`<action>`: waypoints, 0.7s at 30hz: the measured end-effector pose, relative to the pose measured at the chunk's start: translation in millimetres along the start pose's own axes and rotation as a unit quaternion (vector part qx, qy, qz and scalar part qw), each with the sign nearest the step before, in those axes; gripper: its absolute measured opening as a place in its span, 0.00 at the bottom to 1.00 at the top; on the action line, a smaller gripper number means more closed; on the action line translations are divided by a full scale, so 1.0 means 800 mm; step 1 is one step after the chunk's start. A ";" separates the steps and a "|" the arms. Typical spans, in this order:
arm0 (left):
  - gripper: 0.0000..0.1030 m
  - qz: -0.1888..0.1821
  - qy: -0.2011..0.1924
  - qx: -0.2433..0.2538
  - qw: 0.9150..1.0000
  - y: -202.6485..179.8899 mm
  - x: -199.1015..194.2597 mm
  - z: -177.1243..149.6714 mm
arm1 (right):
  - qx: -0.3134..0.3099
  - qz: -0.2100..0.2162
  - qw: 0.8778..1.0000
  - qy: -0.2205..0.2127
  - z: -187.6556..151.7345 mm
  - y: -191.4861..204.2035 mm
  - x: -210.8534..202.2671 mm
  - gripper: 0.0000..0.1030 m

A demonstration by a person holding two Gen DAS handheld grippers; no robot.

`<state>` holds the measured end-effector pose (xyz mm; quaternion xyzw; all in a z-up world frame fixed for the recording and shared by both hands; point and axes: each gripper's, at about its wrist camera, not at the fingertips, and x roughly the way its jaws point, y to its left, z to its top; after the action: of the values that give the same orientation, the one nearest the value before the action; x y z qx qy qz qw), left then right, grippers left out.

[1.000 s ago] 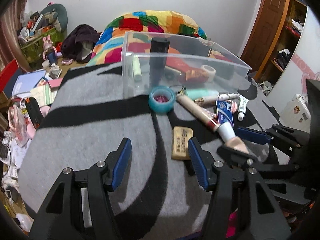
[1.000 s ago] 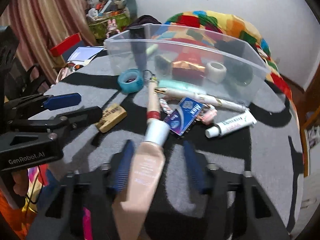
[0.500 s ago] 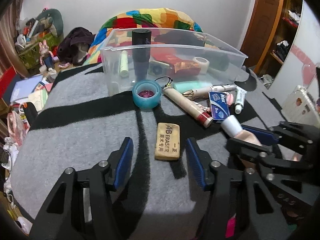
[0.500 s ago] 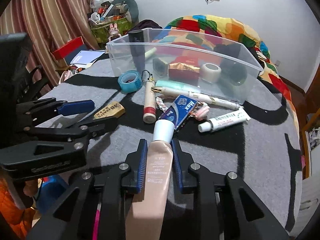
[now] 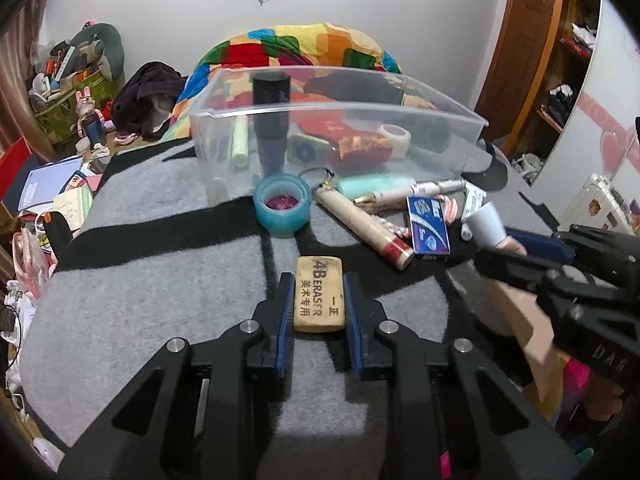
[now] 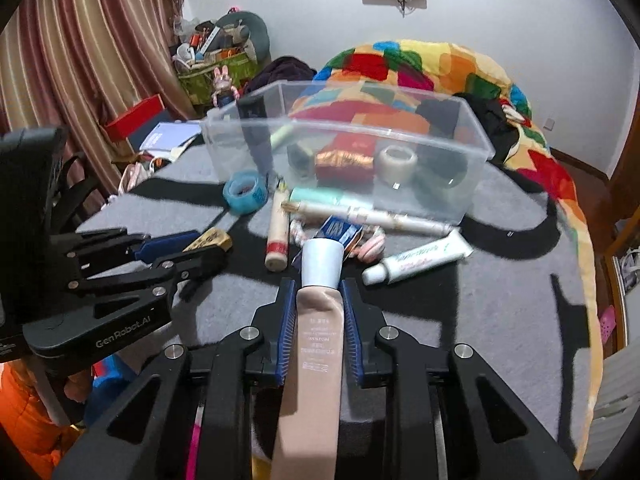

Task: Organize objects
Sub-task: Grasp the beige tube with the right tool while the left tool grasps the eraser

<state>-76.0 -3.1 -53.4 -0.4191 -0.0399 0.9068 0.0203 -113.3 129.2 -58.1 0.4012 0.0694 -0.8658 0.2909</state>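
– Both tongs have just been closing. What do the left tongs (image 5: 319,300) have now?

– They were spread wide with the eraser (image 5: 319,299) lying ahead of them. Now their blue pads press on both long sides of it. The eraser is tan with "4B ERASER" printed on it, and it lies flat on the grey and black blanket (image 5: 140,300).

– And the right tongs (image 6: 319,312)?

– They pinch a beige tube (image 6: 316,360) with a white cap. The cap points away from the camera, toward the pile of things. Before, the tube lay loose between the open pads.

– Where is the pile?

– Just in front of the clear box (image 5: 340,128). A blue tape roll (image 5: 283,208) is there, next to a long cream stick with a red band (image 5: 364,226). A little blue pack (image 5: 427,229) lies beside that stick. A white tube (image 6: 416,260) lies off to the right side.

– What is in the box?

– A tall black bottle (image 5: 271,120) stands at the left end. A red and gold packet (image 5: 352,144) and a small whitish tape roll (image 5: 396,136) are in there too.

– Are the two tongs close?

– Yes, they are side by side, near each other but apart.
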 end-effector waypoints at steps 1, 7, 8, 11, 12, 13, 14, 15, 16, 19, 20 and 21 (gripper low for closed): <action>0.22 -0.003 -0.002 -0.004 1.000 0.002 -0.003 0.003 | 0.001 -0.001 1.000 -0.005 0.004 -0.002 -0.004 0.20; 0.22 -0.013 -0.026 -0.019 0.999 0.010 -0.025 0.026 | 0.009 -0.010 0.999 -0.036 0.031 -0.018 -0.021 0.20; 0.22 -0.015 -0.031 -0.020 0.999 0.011 -0.030 0.029 | 0.010 -0.013 0.999 -0.042 0.036 -0.022 -0.023 0.20; 0.22 -0.023 -0.047 -0.022 0.998 0.012 -0.042 0.045 | 0.015 -0.018 0.998 -0.056 0.049 -0.032 -0.028 0.20; 0.22 -0.025 -0.055 -0.022 0.998 0.011 -0.047 0.051 | 0.018 -0.019 0.998 -0.059 0.054 -0.037 -0.029 0.20; 0.22 -0.026 -0.058 -0.022 0.998 0.011 -0.049 0.055 | 0.020 -0.020 0.998 -0.060 0.058 -0.040 -0.030 0.20; 0.22 -0.026 -0.063 -0.022 0.997 0.010 -0.051 0.061 | 0.021 -0.022 0.998 -0.062 0.064 -0.044 -0.030 0.20; 0.22 -0.027 -0.068 -0.022 0.997 0.010 -0.053 0.067 | 0.021 -0.024 0.997 -0.064 0.066 -0.046 -0.031 0.20; 0.22 -0.028 -0.071 -0.023 0.997 0.010 -0.054 0.072 | 0.022 -0.026 0.997 -0.066 0.070 -0.049 -0.031 0.20; 0.22 -0.031 -0.078 -0.022 0.996 0.006 -0.050 0.088 | 0.030 -0.025 0.997 -0.071 0.080 -0.057 -0.030 0.20; 0.22 -0.030 -0.078 -0.021 0.996 0.004 -0.047 0.093 | 0.033 -0.022 0.997 -0.071 0.083 -0.061 -0.029 0.20; 0.22 -0.032 -0.076 -0.021 0.996 0.003 -0.043 0.099 | 0.036 -0.018 0.997 -0.071 0.086 -0.063 -0.027 0.20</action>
<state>-114.0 -11.9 23.2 -0.3481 -0.0741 0.9338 0.0376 -175.4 155.8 -2.1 0.3480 0.0243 -0.8990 0.2649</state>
